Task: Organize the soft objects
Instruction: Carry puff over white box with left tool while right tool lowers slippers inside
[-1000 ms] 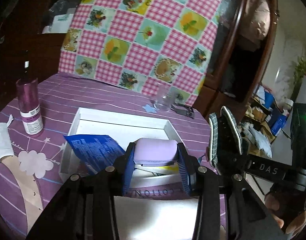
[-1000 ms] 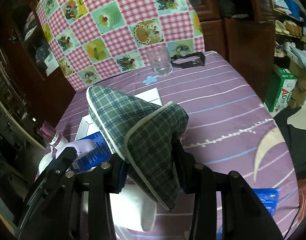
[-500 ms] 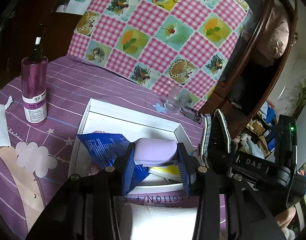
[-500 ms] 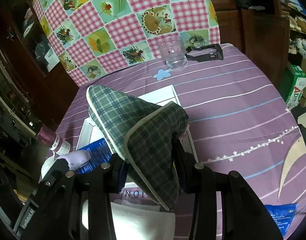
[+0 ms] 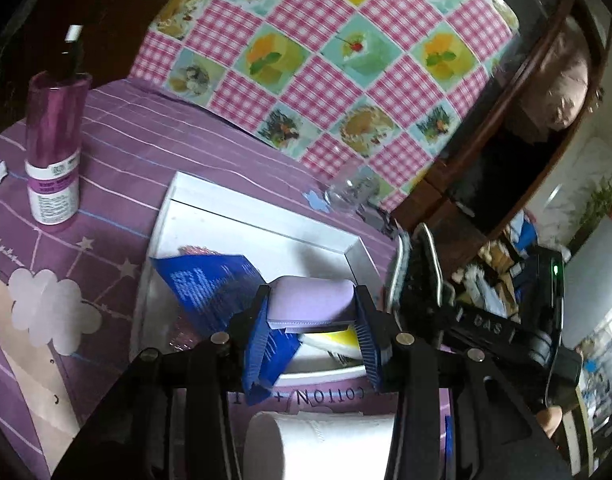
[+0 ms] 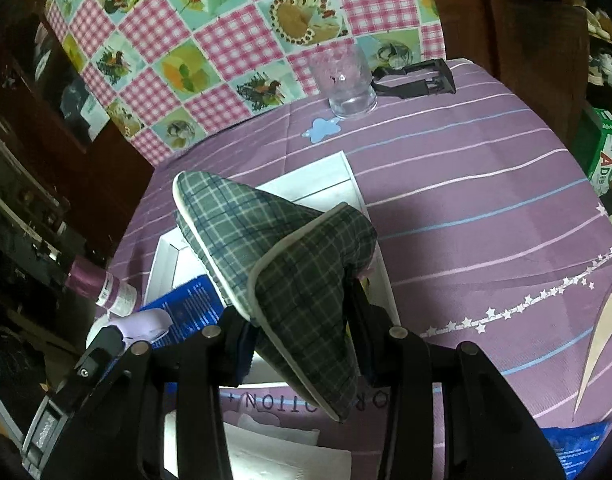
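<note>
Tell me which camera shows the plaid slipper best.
The right wrist view: the plaid slipper fills its centre, clamped in the right gripper. The left wrist view catches only its edge-on sole at the right.

White rectangular tray (image 5: 262,216): floor mostly hidden by blue printed packet (image 5: 214,280) and lilac padded pouch (image 5: 310,300). Yellow item (image 5: 334,338) underneath, identity unclear. Green plaid fabric slipper (image 6: 282,256) covers right pads. Clear drinking glass (image 5: 352,196) blurred. Purple bottle (image 5: 56,148) label unreadable.
</note>
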